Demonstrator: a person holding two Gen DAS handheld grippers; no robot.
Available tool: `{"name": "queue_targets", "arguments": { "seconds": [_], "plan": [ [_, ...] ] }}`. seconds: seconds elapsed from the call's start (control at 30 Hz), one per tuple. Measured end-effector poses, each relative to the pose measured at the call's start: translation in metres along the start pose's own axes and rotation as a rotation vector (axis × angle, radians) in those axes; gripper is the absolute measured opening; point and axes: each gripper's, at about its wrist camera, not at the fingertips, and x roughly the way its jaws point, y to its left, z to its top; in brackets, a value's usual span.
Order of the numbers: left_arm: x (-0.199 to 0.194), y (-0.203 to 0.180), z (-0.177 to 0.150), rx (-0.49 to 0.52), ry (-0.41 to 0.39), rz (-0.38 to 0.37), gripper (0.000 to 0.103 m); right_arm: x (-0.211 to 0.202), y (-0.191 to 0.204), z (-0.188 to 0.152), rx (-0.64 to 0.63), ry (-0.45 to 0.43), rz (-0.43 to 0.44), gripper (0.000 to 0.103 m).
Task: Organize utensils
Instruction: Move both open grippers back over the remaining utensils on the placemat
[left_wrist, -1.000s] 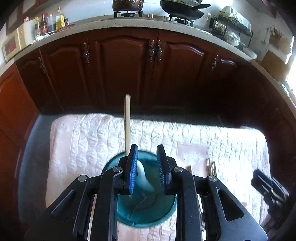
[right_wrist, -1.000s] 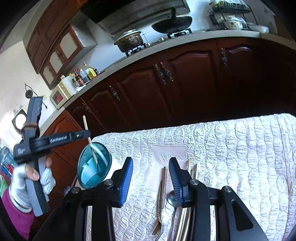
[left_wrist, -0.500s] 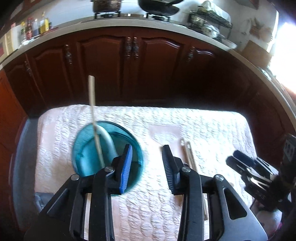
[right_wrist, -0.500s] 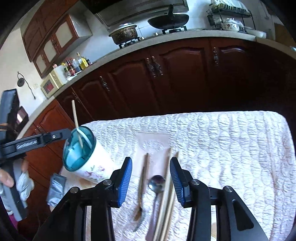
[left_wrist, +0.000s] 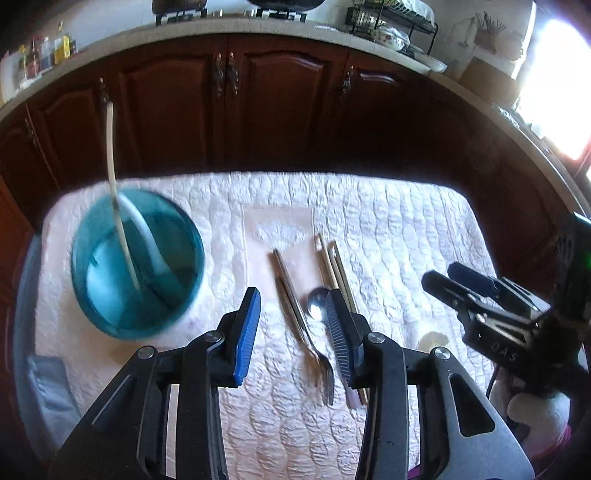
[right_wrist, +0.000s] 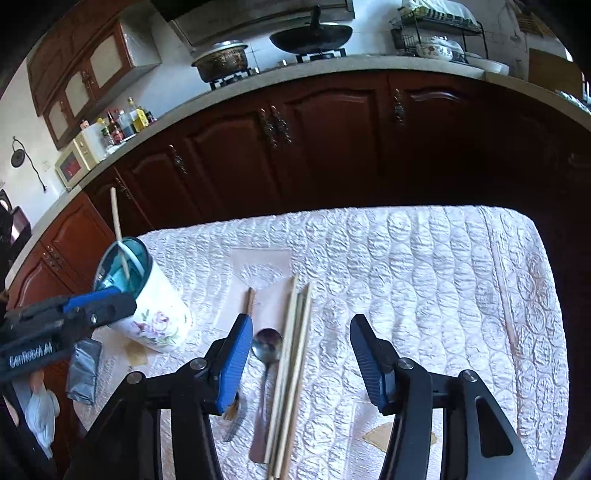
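Note:
A floral cup with a teal inside stands at the left of the cloth, with one chopstick and a white spoon in it. To its right lie a fork, a metal spoon and several chopsticks, side by side. My left gripper hovers over the fork and the metal spoon; its jaws are opening and grip nothing. My right gripper hangs above the spoon and chopsticks; its jaws are also opening, and its pads touch nothing.
A white quilted cloth covers the table. A grey packet lies at the cloth's left edge, below the cup. Dark wood cabinets run behind the table, under a counter with a pot and a wok. A gloved hand holds the left gripper.
My left gripper has swung right, from over the cup to over the fork and spoon, and its jaws have widened. My right gripper has come closer to the utensils with its jaws spreading.

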Motion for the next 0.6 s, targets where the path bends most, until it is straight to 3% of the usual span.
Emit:
{"name": "queue_targets", "arguments": {
  "seconds": [0.27, 0.6],
  "plan": [
    [0.026, 0.002, -0.031, -0.018, 0.062, 0.013, 0.037, 0.051, -0.008, -0.014, 0.026, 0.135, 0.051, 0.053],
    [0.059, 0.007, -0.044, -0.059, 0.131, 0.023, 0.037, 0.115, -0.010, -0.025, 0.048, 0.286, 0.057, 0.024]
  ]
}}
